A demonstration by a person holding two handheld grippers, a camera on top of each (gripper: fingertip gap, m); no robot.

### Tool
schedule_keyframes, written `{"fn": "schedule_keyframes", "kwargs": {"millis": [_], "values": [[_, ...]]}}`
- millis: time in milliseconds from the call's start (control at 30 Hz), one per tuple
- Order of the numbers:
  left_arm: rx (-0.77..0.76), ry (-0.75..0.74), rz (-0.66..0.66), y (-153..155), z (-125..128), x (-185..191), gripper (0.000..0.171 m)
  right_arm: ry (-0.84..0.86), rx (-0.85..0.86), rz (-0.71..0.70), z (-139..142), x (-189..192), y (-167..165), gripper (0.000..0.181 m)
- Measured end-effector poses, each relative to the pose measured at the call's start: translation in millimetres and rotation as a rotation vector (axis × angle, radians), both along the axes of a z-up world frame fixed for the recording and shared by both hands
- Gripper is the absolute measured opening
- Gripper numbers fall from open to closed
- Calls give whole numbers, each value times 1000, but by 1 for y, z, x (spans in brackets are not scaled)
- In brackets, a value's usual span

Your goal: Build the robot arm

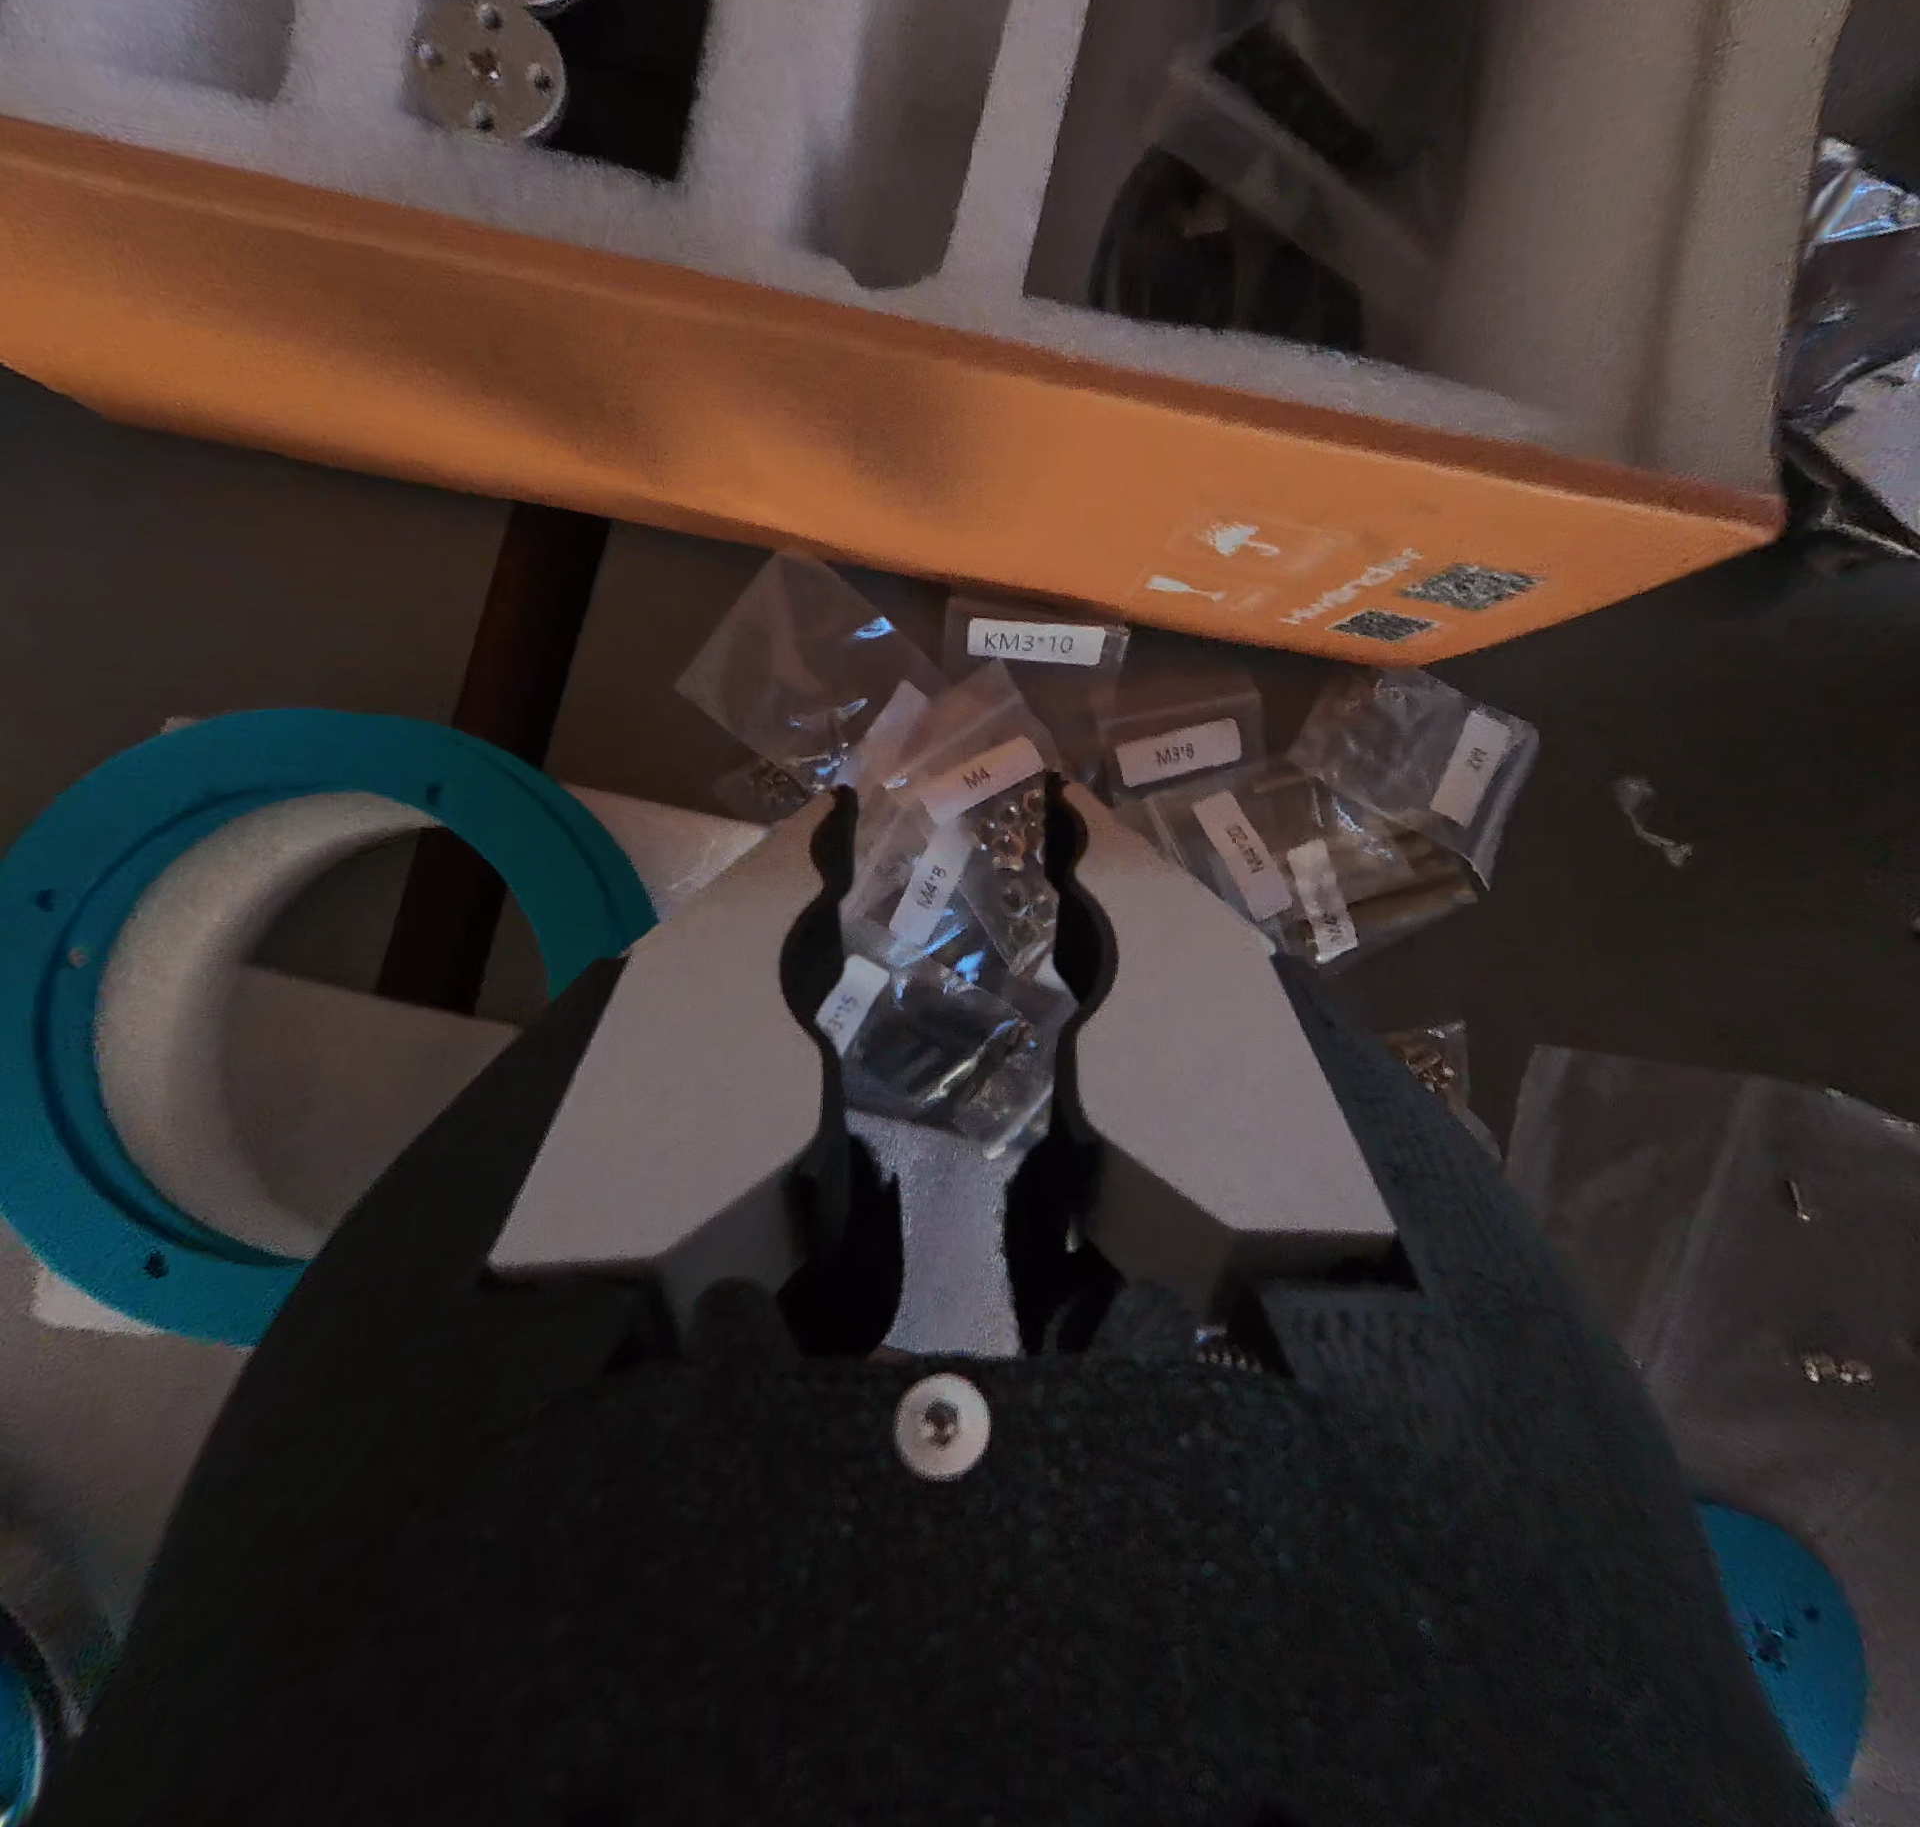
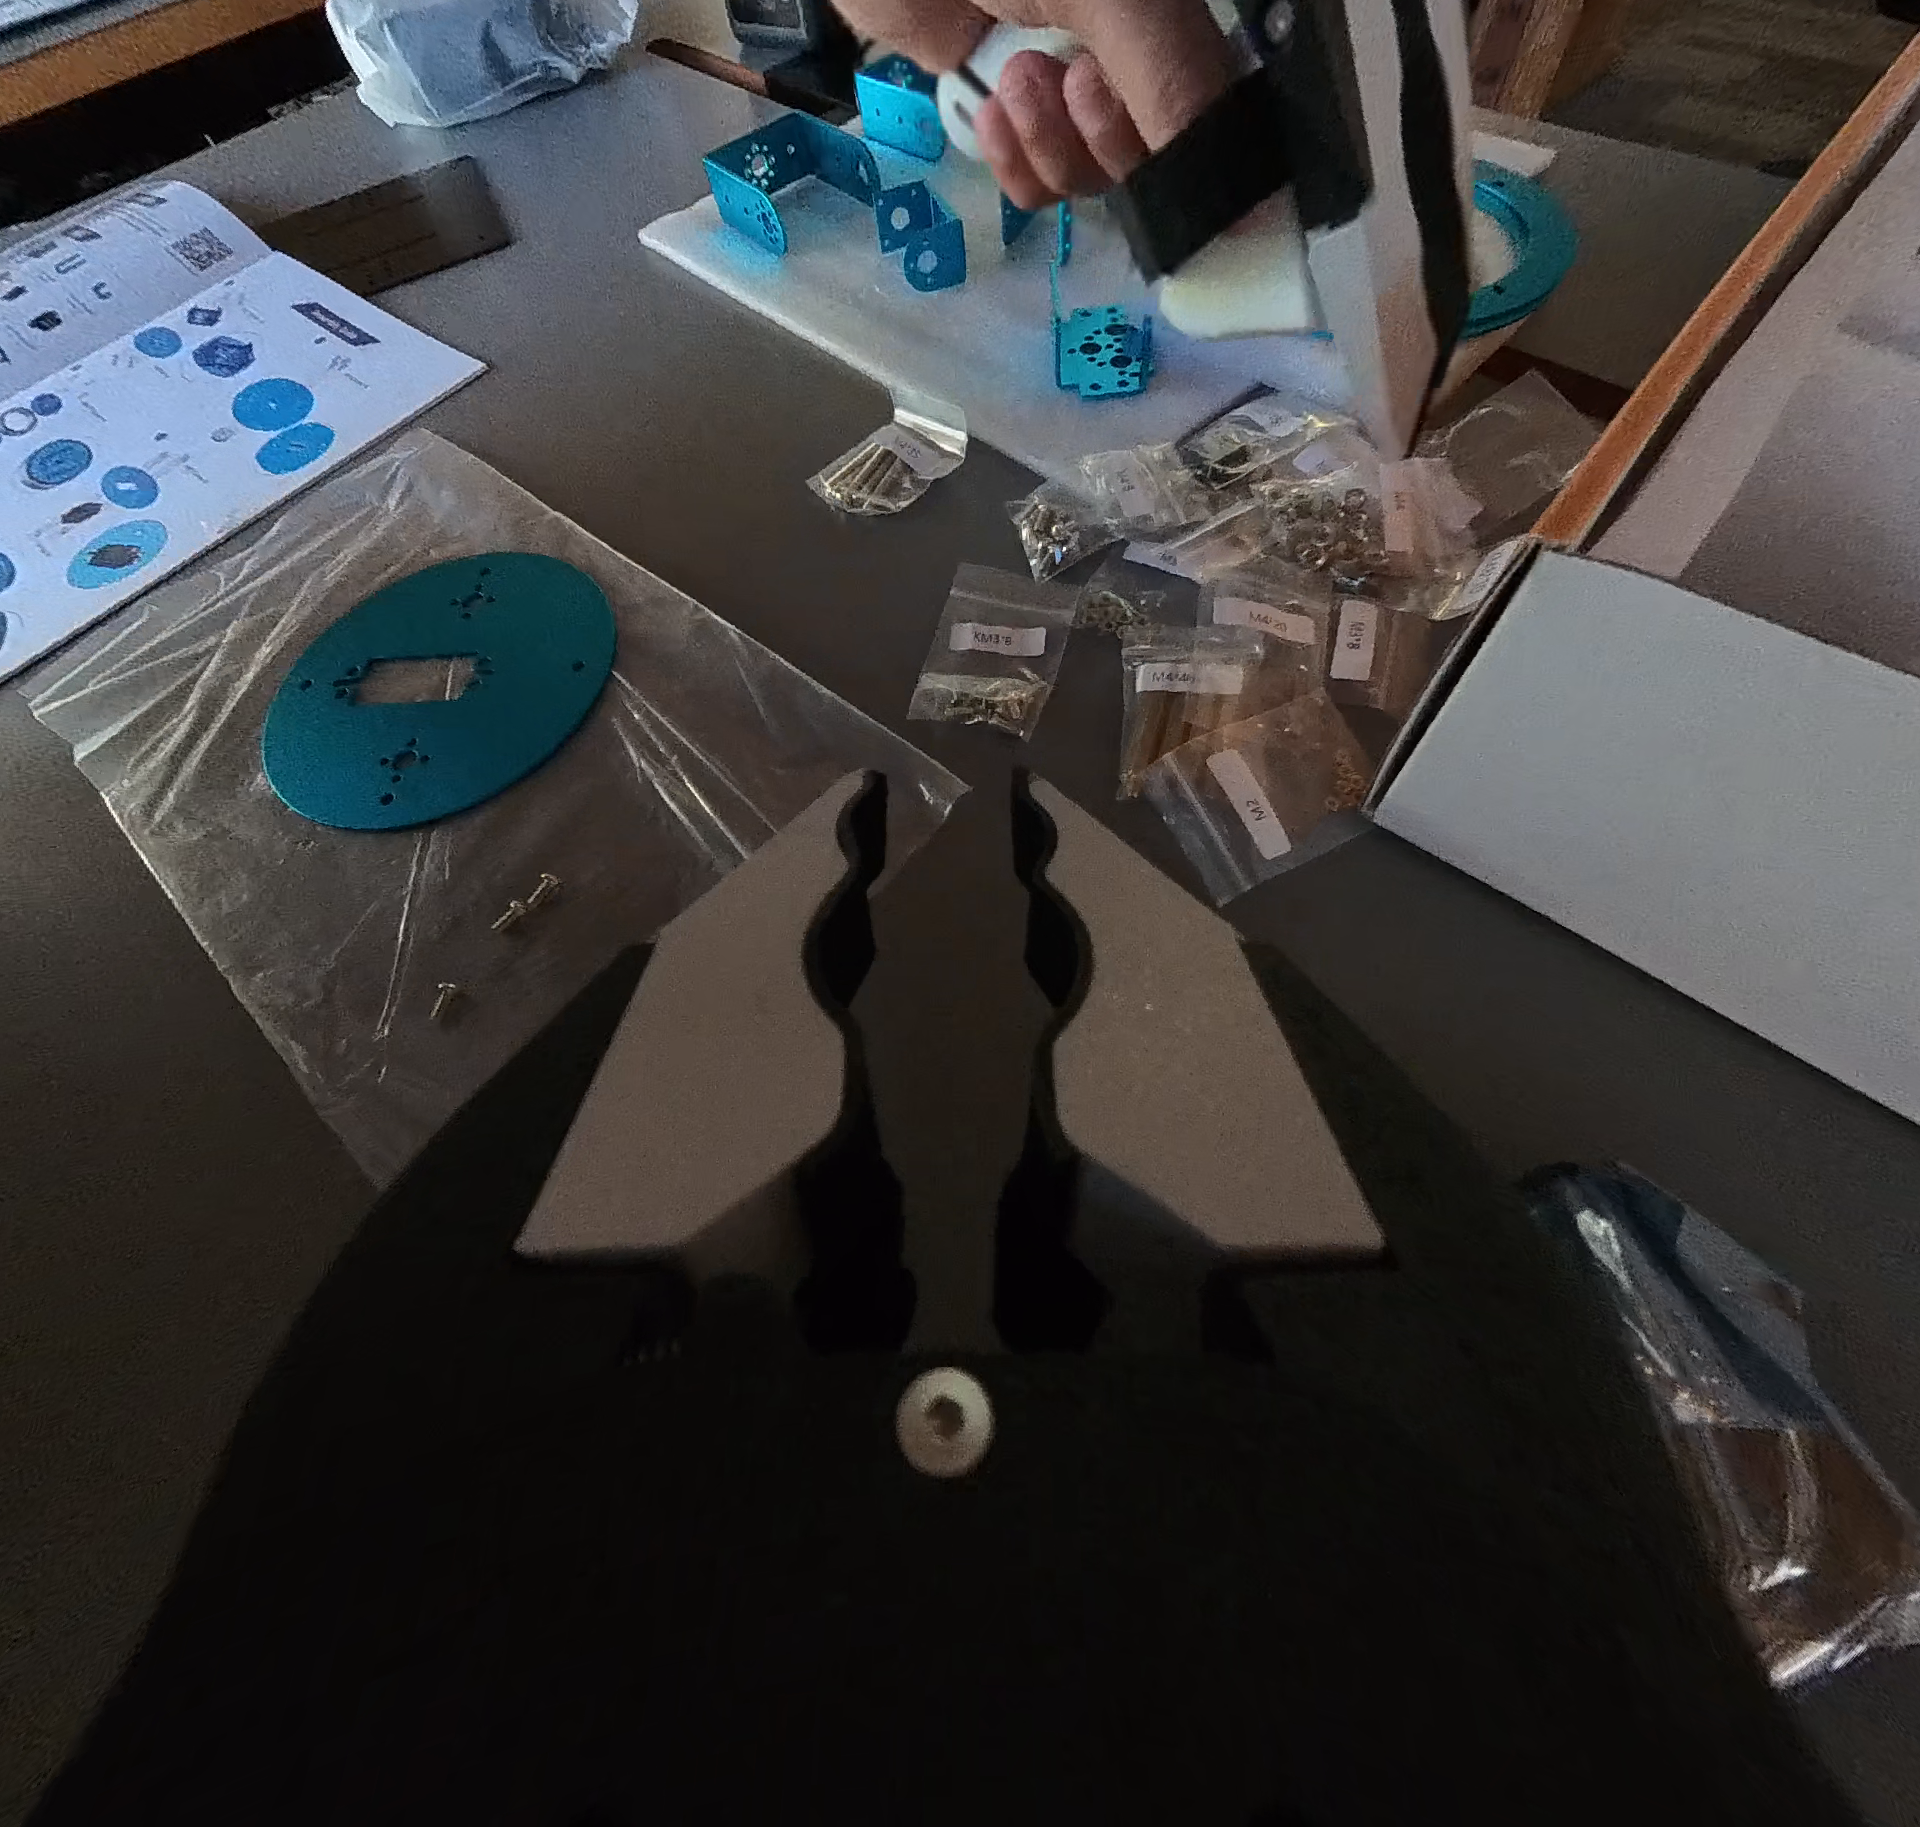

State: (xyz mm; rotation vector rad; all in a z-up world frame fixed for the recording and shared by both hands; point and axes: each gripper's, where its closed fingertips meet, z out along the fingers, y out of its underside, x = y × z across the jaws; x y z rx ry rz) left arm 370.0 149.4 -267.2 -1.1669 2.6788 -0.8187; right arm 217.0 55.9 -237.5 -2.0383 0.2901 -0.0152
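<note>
Left gripper, fingers parted, tips down among a pile of small clear labelled screw bags, nothing gripped, just near the orange foam-lined box. Right gripper parted and bare above the grey table, flat teal round plate on clear plastic at left.

Teal ring: lower right arc hidden behind the left gripper; left edge cut by the frame; orange box: top and left cut off, contents of its foam cut-outs blurred; 2 round metal discs soft, detail unclear; small hardware bags: contents between the fingers too small to identify; instruction sheet: left part cut off; hand: blurred, wrist cut by the top edge; dark wrapped packet: contents indistinct.
</note>
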Motion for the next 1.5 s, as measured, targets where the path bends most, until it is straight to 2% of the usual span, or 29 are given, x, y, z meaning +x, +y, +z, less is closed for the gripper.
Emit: {"fn": "schedule_keyframes", "kwargs": {"millis": [100, 133, 233, 300, 400, 567, 667, 700, 733, 833, 900, 967, 1000, 1067, 1133, 1267, 1500], "values": [[62, 18, -30, -3, -14, 1, 34, -24, -11, -15, 0, 5, -3, 23], [92, 23, -54, -3, -19, -1, 22, -28, -15, -19, 0, 6, -4, 22], [148, 3, -82, -1, -26, -2, 7, -37, -11, -28, 2, 9, -5, 21], [121, -33, -83, -2, -19, 1, 0, -31, -16, -31, 1, 11, -6, 20], [40, -106, -62, -5, 2, 1, 0, -20, -12, -35, 1, 13, -7, 19], [-71, -196, -48, -10, 30, -25, 0, -23, 18, -38, 7, 15, -7, 17], [-42, -201, -72, -14, 27, -32, 0, 24, 52, -28, 10, 14, 0, 20], [3, -233, -82, -13, 23, -24, 11, 39, 54, -19, 9, 12, 4, 22], [47, -265, -105, -12, 17, -16, 30, 37, 56, -16, 10, 10, 5, 22], [100, -138, -151, -8, -10, -9, 58, -25, 29, -20, 6, 10, 4, 20], [61, -55, -139, -9, -17, -8, 61, -58, 9, -38, 3, 13, -1, 18], [91, -22, -129, -4, -26, -7, 60, -47, 14, -37, 2, 14, -2, 17], [104, -17, -124, -2, -28, -6, 60, -31, 14, -34, 1, 14, -2, 18], [115, -21, -126, -2, -25, -8, 27, -10, 14, -31, -1, 15, -2, 18], [117, -63, -126, -1, -20, -6, 10, -11, 6, -35, -3, 17, -4, 18], [97, -119, -133, -1, -16, -10, 5, 0, -1, -44, -5, 23, -7, 18], [-107, -193, -120, -16, -4, -22, 8, 42, 8, -40, -7, 22, -5, 18]]}}
